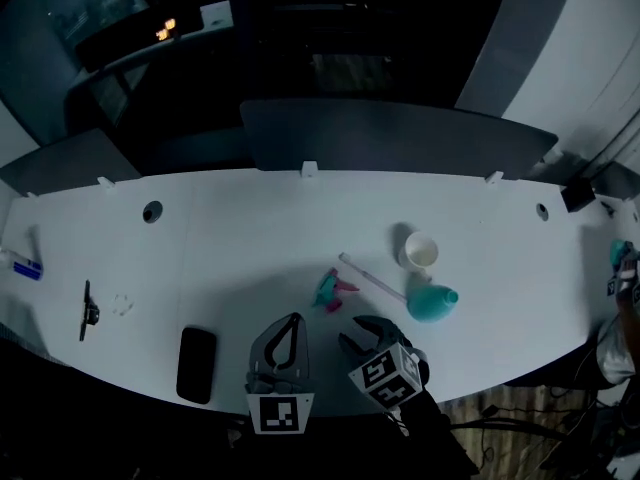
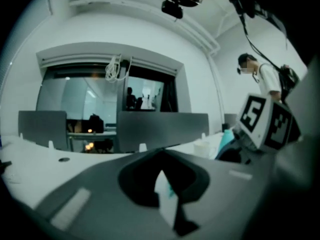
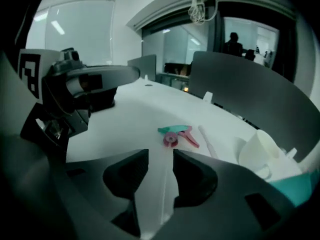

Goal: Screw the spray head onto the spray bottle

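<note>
Since its jaws stand apart with only bare tabletop showing between them, the right gripper (image 3: 159, 156) looks ready for a pick and holds nothing. It tilts down toward the table (image 1: 250, 218). The spray head (image 3: 176, 135) lies just beyond the gap, a little to its right in the right gripper view, so I judge that to be its aim.

The left gripper (image 1: 292, 320) sits beside it at the near edge of the table, jaws together and empty, held level (probably waiting until a second grip is wanted).

Outward from the tools, the teal-and-pink spray head rests on its side, clear of both grippers. A thin white tube (image 1: 372, 277) runs from just beside the head toward the spray bottle (image 1: 432, 303). The bottle lies tipped over to the right, its narrower end seemingly pointing right; whether the tube touches either one I cannot tell. A white cup (image 1: 420, 252) stands just behind the bottle.

With head and bottle lying separate, the screwing has not begun. One gripper will likely have to take the head while the other steadies the bottle, which is rounded and may roll when nudged. A dark phone (image 1: 197, 364) lies well off to the left, out of the way.
</note>
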Demonstrator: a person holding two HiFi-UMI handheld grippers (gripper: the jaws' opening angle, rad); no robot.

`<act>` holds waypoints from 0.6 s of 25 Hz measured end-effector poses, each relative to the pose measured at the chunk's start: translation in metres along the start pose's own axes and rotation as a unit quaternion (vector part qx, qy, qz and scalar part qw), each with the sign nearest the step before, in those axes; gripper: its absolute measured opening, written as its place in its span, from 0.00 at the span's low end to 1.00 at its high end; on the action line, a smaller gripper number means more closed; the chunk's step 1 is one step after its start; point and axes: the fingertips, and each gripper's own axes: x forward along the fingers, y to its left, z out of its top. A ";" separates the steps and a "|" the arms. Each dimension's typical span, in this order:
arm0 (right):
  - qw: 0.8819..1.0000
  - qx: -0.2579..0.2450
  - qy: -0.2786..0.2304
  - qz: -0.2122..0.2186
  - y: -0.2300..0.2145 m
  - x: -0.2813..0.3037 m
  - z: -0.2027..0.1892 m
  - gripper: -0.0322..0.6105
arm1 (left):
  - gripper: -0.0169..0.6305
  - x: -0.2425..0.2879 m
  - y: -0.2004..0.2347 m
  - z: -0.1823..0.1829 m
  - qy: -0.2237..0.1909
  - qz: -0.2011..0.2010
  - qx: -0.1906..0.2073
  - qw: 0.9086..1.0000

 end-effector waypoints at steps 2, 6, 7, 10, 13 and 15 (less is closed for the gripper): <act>0.999 -0.024 0.026 0.007 -0.002 0.009 0.005 0.28 | 0.03 0.000 0.003 0.000 0.004 0.008 0.001 1.000; 0.998 -0.017 0.058 0.020 -0.003 0.027 -0.002 0.28 | 0.03 -0.001 0.008 -0.001 0.011 0.016 0.012 1.000; 0.998 -0.012 0.063 0.023 -0.003 0.029 -0.004 0.28 | 0.03 -0.002 0.009 -0.001 0.010 0.020 0.012 1.000; 0.997 0.000 0.076 0.025 -0.005 0.035 -0.010 0.28 | 0.03 -0.005 0.015 -0.001 0.011 0.034 0.004 0.999; 0.997 0.005 0.075 0.019 -0.010 0.035 -0.011 0.09 | 0.03 -0.005 0.019 -0.002 0.012 0.041 0.006 0.999; 0.998 0.018 0.057 0.024 -0.011 0.031 -0.007 0.09 | 0.03 -0.003 0.021 -0.002 0.010 0.046 -0.004 0.999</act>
